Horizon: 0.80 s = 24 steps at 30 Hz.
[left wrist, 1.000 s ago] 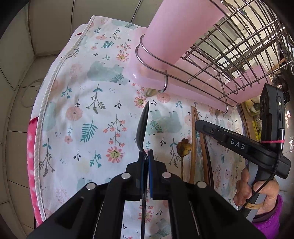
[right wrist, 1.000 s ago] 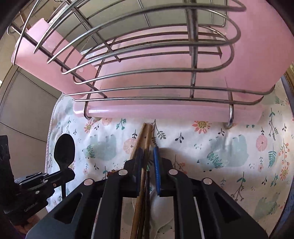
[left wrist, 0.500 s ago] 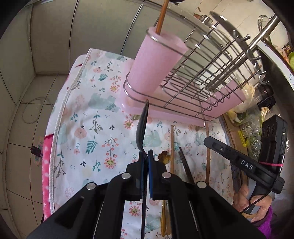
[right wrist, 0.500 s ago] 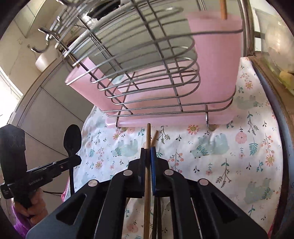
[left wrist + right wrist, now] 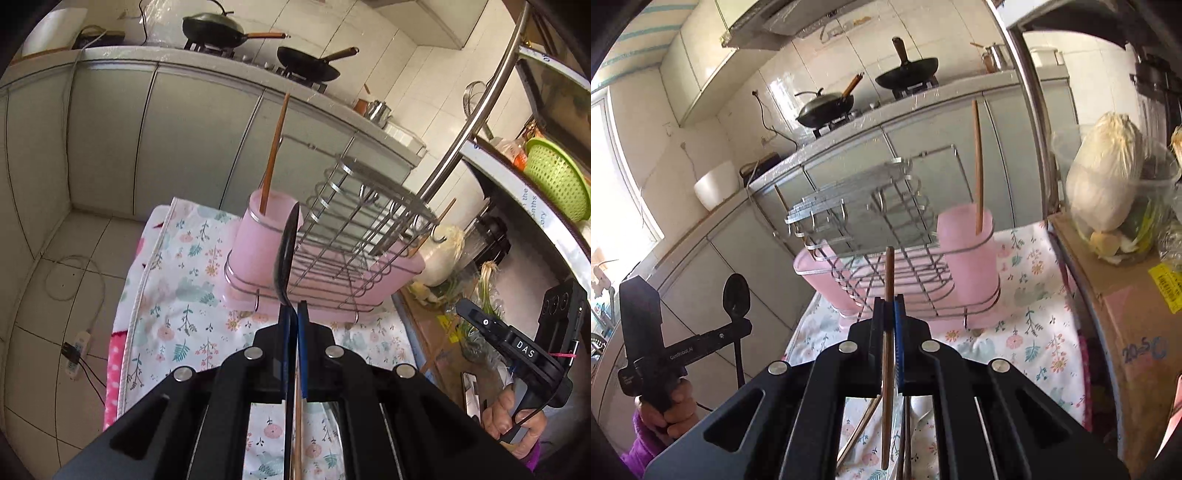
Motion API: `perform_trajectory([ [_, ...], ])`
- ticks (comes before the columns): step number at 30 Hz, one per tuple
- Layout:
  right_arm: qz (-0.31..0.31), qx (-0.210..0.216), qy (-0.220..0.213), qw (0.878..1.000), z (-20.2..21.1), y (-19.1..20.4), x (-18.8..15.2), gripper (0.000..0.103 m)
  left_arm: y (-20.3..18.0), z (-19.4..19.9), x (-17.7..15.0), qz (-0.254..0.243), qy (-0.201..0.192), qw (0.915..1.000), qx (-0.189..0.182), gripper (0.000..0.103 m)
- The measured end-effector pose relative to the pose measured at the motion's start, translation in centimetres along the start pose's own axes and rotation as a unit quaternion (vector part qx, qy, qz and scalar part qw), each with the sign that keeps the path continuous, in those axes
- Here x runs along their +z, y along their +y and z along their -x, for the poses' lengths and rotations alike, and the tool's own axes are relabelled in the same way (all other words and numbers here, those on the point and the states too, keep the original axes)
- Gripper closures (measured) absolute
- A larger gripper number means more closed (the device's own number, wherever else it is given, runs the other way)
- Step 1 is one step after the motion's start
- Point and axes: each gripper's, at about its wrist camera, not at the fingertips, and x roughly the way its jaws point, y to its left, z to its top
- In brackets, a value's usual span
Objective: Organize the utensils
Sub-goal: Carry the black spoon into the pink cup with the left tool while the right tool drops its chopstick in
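Observation:
My left gripper [image 5: 294, 314] is shut on a black spoon [image 5: 286, 258], bowl up, held above the floral cloth in front of the wire rack [image 5: 354, 236]. The spoon also shows in the right wrist view [image 5: 736, 299]. My right gripper [image 5: 891, 308] is shut on a brown chopstick [image 5: 888, 280] that points at the rack [image 5: 871, 221]. A pink cup [image 5: 264, 240] at the rack's end holds one chopstick [image 5: 273, 147]; it also shows in the right wrist view [image 5: 967, 251]. More chopsticks [image 5: 864, 424] lie on the cloth below my right gripper.
The floral cloth [image 5: 177, 302] covers the table. A cardboard box [image 5: 1126, 314] with a cabbage [image 5: 1104, 173] stands at the right. A metal shelf pole [image 5: 476, 110] rises beside the rack. Kitchen cabinets and pans are behind.
Both grippers have risen and tilted up, away from the cloth. The spoon and the chopstick came up with them, and the rack top and the kitchen behind came into view.

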Motion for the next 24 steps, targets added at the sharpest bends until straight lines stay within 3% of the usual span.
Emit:
perform_trajectory([
  [12,0.040,-0.024,-0.116,0.992,5.4,1.4,8.3,0.098,-3.1,4.2,7.3,-0.014,-0.135,0.9906,-0.018,0.100],
  [24,0.060,-0.085,-0.196,0.975,5.7,0.7,14.3,0.098,-3.5,1.2,13.0,-0.019,-0.204,0.9788,0.004,0.100],
])
